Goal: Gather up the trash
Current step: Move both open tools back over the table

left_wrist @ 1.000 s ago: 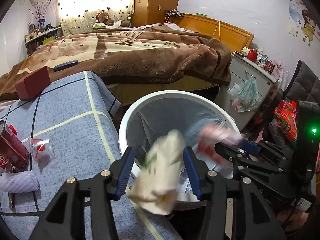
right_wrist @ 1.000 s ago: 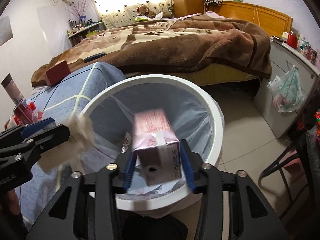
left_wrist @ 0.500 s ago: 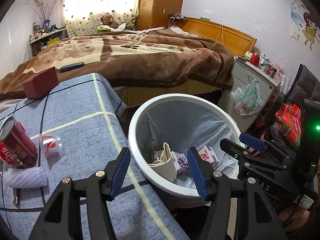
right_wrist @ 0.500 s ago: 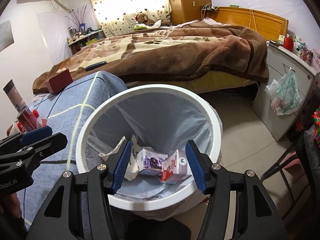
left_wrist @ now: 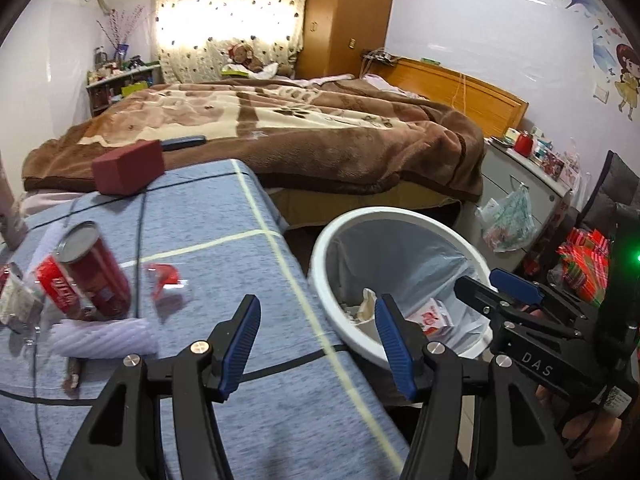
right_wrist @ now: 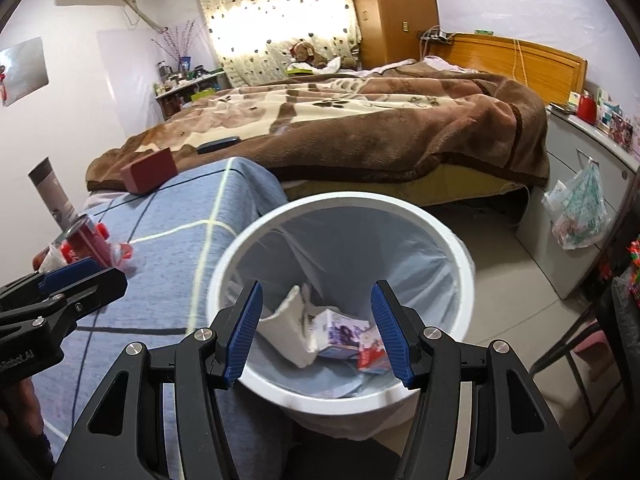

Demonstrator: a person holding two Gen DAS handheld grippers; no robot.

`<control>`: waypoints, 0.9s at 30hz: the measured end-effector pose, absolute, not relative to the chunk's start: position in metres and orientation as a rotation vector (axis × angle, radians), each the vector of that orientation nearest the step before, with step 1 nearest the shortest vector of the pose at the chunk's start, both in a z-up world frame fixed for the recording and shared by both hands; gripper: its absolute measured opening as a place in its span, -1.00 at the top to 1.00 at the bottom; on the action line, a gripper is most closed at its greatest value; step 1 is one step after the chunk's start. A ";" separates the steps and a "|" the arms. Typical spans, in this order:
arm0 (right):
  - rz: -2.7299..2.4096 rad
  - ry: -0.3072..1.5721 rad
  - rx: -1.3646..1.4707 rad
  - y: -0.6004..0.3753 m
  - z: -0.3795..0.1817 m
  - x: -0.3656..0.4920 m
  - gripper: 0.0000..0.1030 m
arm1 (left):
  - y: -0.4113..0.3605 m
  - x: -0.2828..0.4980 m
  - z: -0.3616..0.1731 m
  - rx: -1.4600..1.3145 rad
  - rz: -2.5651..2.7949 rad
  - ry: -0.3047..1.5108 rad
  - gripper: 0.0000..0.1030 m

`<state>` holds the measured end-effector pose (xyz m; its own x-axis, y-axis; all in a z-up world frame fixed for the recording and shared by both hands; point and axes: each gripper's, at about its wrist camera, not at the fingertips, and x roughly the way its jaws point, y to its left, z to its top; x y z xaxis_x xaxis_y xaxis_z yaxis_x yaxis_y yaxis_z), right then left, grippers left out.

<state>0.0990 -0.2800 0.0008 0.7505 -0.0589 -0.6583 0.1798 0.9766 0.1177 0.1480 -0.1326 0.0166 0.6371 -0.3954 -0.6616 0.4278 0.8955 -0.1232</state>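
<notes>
Since the earlier frames both loads have left the grippers: the crumpled wrapper [right_wrist: 288, 334] and the cartons [right_wrist: 352, 338] now lie at the bottom of the bin [right_wrist: 460, 256], and the left wrist view has swung off the bin toward the table [left_wrist: 224, 220].

The bin stands on the floor, its rim just beside the table's right edge. On the table's blue cloth the remaining trash sits in a cluster at the near-left: a red can [left_wrist: 86, 272], tilted with its top toward the far left; a clear plastic scrap with red print [left_wrist: 166, 278] just right of it; a white ribbed piece [left_wrist: 104, 338] in front of the can, long axis running left-right.

The left gripper [left_wrist: 316, 344] has jaws apart, nothing between them; they have just been opening. It hangs over the table's right edge, so the cluster lies to its left and slightly ahead — this gripper is judged the nearer one for the next pick. The right gripper [right_wrist: 320, 328] also stands apart and empty, having just widened, and is poised over the bin, well apart from the cluster.

Views differ: the right wrist view shows the bin's whole contents and a grey tube [right_wrist: 54, 196] behind the can; the left wrist view shows the ribbed piece — hidden from the right by the left gripper.
</notes>
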 end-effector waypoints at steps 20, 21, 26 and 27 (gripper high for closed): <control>0.030 0.678 0.107 -0.206 0.011 0.114 -0.13 | -0.012 0.141 0.024 -0.052 -0.245 0.694 -0.21; 0.038 0.679 0.105 -0.203 0.011 0.115 -0.13 | -0.006 0.140 0.024 -0.052 -0.234 0.690 -0.21; 0.084 0.690 0.086 -0.184 0.010 0.124 -0.13 | 0.031 0.141 0.023 -0.089 -0.166 0.691 -0.21; 0.090 0.692 0.084 -0.180 0.010 0.125 -0.13 | 0.037 0.141 0.022 -0.092 -0.156 0.689 -0.21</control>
